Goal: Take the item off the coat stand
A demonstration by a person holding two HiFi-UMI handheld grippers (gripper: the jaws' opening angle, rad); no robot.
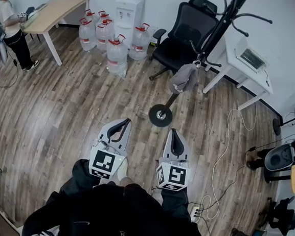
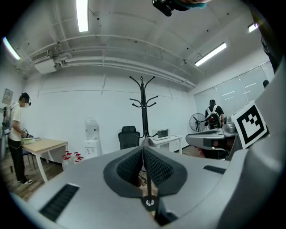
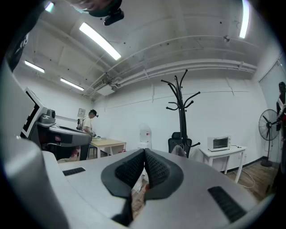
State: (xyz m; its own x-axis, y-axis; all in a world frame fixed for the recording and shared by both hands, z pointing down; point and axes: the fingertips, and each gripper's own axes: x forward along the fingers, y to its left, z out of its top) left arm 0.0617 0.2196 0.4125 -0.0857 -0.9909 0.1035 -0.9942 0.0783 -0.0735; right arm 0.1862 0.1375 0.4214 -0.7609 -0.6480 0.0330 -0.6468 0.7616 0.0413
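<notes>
1. Grey cap (image 1: 184, 77) hangs low on the coat stand (image 1: 160, 115), ahead of both grippers and well apart from them.
2. Left gripper (image 1: 125, 121) and right gripper (image 1: 173, 131) both have jaws pressed together, holding nothing.
3. Wooden floor (image 1: 60, 122) lies between them and the stand.
4. Office chair (image 1: 183, 36), water bottles (image 1: 116, 50) and white table (image 1: 234, 66) stand behind.

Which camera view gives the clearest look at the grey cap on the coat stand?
The head view: the grey cap hangs in full sight, low on the coat stand. Both gripper views show only a sliver of it, poking above their closed jaws.
</notes>
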